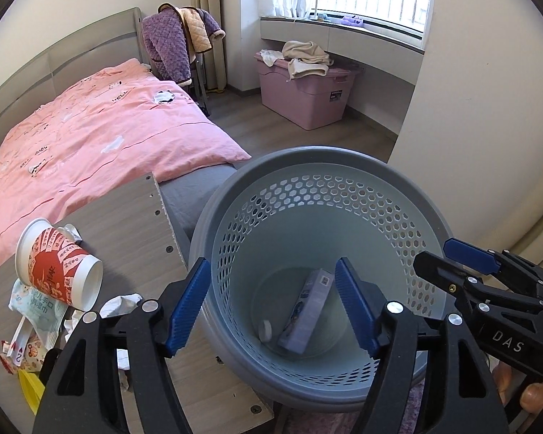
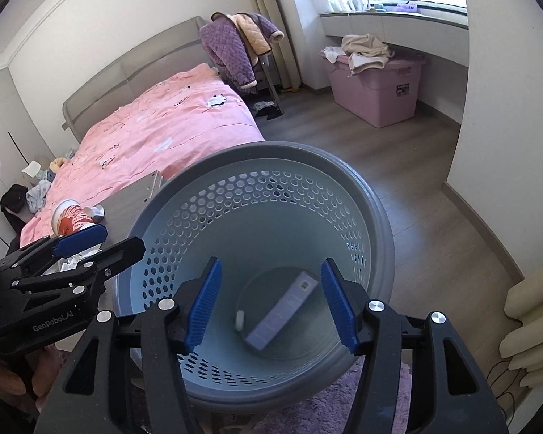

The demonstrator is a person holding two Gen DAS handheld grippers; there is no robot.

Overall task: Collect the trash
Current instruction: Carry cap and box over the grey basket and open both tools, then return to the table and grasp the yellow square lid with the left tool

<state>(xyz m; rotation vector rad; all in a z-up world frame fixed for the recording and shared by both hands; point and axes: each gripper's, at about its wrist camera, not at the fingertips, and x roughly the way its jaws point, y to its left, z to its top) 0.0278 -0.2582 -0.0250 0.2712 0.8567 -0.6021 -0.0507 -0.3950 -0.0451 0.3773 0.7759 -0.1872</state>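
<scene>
Both claws poised over the grey perforated bin (image 1: 307, 188), nothing gripped.

Left claw (image 1: 273, 303) spread wide and empty at lower centre of its view; right claw (image 2: 271, 303) likewise wide apart and empty. At the bin's bottom, a pale purple box (image 1: 306, 313) lying tilted, a small white piece (image 1: 265, 330) just beside it. On the wooden worktop (image 1: 134, 224) at lower left: a red-and-white paper cup (image 1: 56, 266) tipped on its side, crumpled tissue (image 1: 121, 303), a wipes packet (image 1: 36, 302), small wrappers (image 1: 21, 356). Pink bed (image 1: 90, 126) at upper left.
</scene>
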